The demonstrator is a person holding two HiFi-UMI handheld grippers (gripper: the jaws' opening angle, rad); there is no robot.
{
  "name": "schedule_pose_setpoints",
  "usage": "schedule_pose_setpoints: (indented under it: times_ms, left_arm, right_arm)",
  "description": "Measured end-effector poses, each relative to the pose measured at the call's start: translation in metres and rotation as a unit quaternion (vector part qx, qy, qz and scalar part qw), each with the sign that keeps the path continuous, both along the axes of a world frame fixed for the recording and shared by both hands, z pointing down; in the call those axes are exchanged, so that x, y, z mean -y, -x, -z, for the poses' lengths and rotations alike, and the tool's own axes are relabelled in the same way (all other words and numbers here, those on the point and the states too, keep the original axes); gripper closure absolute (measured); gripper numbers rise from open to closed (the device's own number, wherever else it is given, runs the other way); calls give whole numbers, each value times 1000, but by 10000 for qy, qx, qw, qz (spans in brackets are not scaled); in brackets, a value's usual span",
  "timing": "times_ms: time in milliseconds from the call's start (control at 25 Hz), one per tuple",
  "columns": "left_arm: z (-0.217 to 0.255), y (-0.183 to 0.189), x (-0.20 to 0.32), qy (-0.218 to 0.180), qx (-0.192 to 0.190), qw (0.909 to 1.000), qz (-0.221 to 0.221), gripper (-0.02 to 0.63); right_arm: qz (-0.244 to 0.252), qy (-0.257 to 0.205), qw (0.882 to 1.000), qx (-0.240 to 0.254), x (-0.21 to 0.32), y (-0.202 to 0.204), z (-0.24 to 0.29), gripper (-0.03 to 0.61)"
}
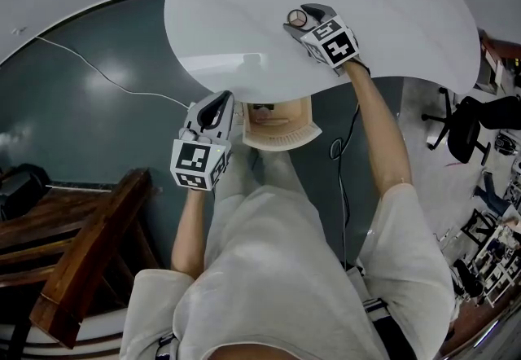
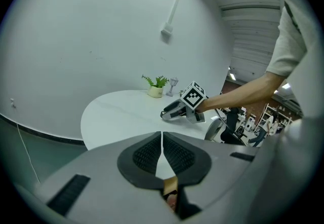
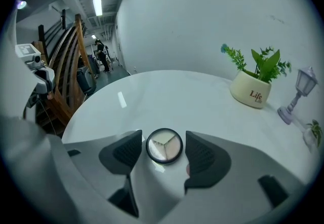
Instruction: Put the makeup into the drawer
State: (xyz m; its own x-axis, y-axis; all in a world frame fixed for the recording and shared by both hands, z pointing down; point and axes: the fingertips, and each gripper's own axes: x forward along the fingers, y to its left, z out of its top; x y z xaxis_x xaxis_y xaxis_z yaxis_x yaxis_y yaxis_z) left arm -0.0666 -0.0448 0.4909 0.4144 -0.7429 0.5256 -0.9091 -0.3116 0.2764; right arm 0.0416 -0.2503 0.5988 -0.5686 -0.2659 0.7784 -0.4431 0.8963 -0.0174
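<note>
A round makeup compact (image 1: 298, 19) (image 3: 164, 146) with pale shades lies on the white round table (image 1: 244, 16). My right gripper (image 1: 300, 14) (image 3: 163, 138) is open and straddles it, one pad on each side with a small gap to each. A beige drawer (image 1: 277, 137) stands pulled out under the table's near edge. My left gripper (image 1: 218, 99) (image 2: 162, 138) hangs just left of the drawer, shut, with nothing visible between its pads. In the left gripper view, the right gripper (image 2: 169, 112) rests low on the tabletop.
A small potted plant (image 3: 254, 91) (image 2: 156, 88) and a tiny lamp ornament (image 3: 296, 94) stand at the table's far side. Dark wooden furniture (image 1: 81, 244) is on the floor at left, an office chair (image 1: 464, 126) at right. A thin cable (image 1: 106, 77) crosses the floor.
</note>
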Motion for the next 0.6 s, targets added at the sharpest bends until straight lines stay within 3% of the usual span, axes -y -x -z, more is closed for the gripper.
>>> schedule_pose_setpoints:
  times_ms: [120, 600]
  left_arm:
    - [0, 4, 0, -5, 2, 10000, 31, 595]
    - [2, 6, -4, -36, 11, 10000, 68, 595]
  right_arm:
    - [29, 118, 9998, -142, 1, -1, -6, 348]
    - [209, -174, 9995, 134, -16, 4, 19, 351]
